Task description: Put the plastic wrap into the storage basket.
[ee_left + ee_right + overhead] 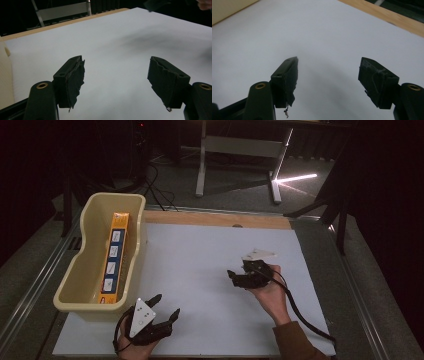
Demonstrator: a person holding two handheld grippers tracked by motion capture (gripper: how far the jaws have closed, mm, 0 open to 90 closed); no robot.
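The cream tub stands at the left edge of the white board, and everything here is placed against it. Inside the tub lies a long orange box, flat on the bottom, running from the far end toward the near wall, with small white labels in a row down its face. The left gripper sits just beside the tub's near right corner, low on the board, held in a hand at the bottom edge of the high view; its jaws are spread wide and nothing is between them. In the left gripper view the same two black pads stand far apart over bare white surface, with a sliver of the tub's wall at the left edge. The right gripper is well apart from the tub, out over the middle of the board, pointing back toward the tub; its hand comes in from the lower right with a black cable trailing off it. Its jaws also stand wide with nothing held, as the right gripper view shows over the empty board.
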